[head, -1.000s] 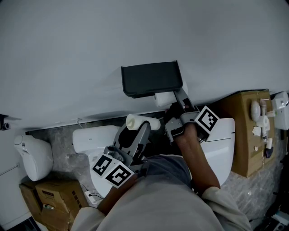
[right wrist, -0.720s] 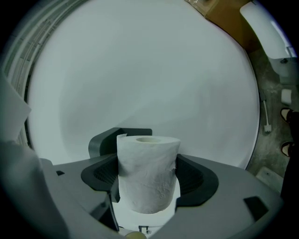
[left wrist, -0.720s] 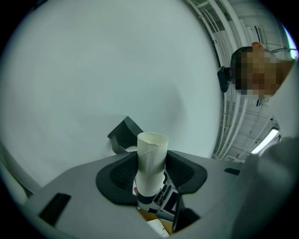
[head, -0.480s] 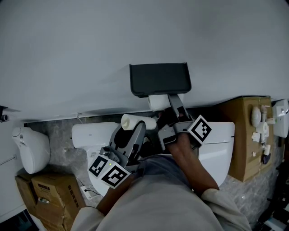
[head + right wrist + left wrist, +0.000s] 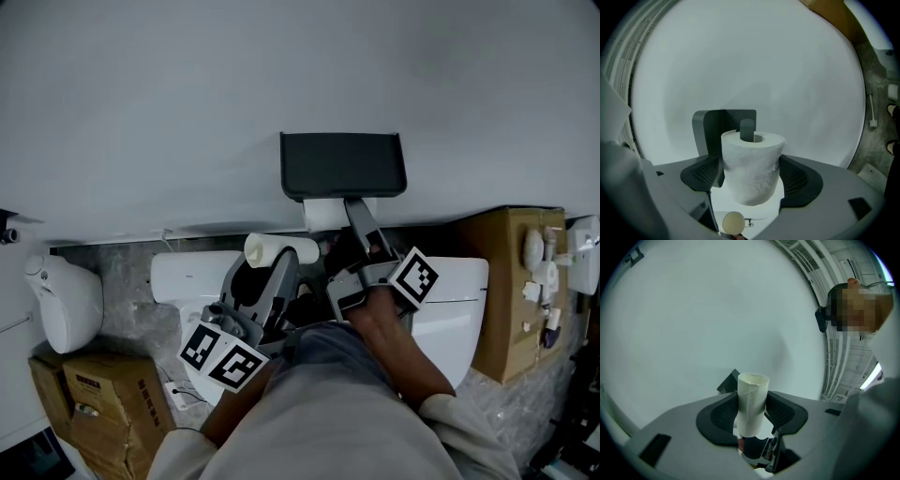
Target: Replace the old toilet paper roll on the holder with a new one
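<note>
A dark holder (image 5: 342, 164) hangs on the white wall. My right gripper (image 5: 339, 223) is shut on a full white toilet paper roll (image 5: 323, 214) just under it. In the right gripper view (image 5: 752, 176) the roll (image 5: 752, 166) stands upright between the pads. The holder's grey peg (image 5: 747, 130) shows at the roll's core hole, with the holder's plate (image 5: 710, 129) behind. My left gripper (image 5: 274, 261) sits lower left, shut on the empty cardboard tube (image 5: 279, 249). In the left gripper view (image 5: 752, 413) the tube (image 5: 751, 401) stands upright in the jaws.
A white toilet (image 5: 455, 295) and its tank (image 5: 192, 281) lie below the grippers. A cardboard box (image 5: 511, 281) with small items stands at the right, another box (image 5: 94, 403) at the lower left. A white vessel (image 5: 61, 305) sits at the left.
The head view has shifted. The roll in my right gripper now sits a little further left beneath the holder. The left gripper keeps the tube in place.
</note>
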{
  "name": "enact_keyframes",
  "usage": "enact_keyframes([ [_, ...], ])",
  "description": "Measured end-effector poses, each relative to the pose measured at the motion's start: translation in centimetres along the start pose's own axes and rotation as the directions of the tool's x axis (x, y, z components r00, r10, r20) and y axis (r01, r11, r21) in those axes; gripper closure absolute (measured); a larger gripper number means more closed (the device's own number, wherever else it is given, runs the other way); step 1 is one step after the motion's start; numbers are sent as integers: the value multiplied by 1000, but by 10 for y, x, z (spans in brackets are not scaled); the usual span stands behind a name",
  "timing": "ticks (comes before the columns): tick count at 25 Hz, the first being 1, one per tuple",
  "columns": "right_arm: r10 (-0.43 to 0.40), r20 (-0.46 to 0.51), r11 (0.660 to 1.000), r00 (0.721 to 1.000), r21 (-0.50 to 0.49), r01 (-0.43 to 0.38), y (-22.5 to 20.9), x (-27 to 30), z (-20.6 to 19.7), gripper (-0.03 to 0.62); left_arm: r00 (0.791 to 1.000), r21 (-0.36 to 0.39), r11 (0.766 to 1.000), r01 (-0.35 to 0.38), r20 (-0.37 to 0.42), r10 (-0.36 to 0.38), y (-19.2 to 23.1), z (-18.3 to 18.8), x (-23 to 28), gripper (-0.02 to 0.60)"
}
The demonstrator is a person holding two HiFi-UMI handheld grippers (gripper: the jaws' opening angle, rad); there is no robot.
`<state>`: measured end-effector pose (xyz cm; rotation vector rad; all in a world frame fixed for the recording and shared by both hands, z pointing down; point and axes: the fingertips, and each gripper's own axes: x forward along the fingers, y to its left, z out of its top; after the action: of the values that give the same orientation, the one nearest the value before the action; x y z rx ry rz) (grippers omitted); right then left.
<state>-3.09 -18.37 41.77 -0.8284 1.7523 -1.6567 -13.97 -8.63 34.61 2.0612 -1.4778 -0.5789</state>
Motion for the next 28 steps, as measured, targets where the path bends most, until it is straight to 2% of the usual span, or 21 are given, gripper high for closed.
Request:
enact_keyframes([
  [8, 33, -45, 999, 998, 22, -32, 6, -18, -9, 201, 999, 44, 998, 34, 16, -34, -13, 11, 7, 402],
  [12, 14, -69, 1000, 998, 19, -13, 2, -27, -11, 203, 998, 79, 995, 53, 20, -55, -20, 18, 14, 402],
  [20, -29, -138, 998, 990, -51, 23, -1, -43, -15, 216, 996, 120, 989, 84, 28, -88, -32, 31, 24, 402],
  [23, -35, -167, 997, 985, -74, 23, 1, -49, -17, 299, 995, 127, 987, 93, 26, -97, -36, 33, 26, 402],
  [25, -13, -196, 997, 980, -77, -2, 5, -52, -21, 377, 995, 138, 986, 94, 28, -99, -39, 35, 27, 402],
  [28, 14, -230, 995, 973, -92, -36, 11, -54, -28, 452, 993, 152, 983, 104, 30, -110, -42, 38, 28, 402],
])
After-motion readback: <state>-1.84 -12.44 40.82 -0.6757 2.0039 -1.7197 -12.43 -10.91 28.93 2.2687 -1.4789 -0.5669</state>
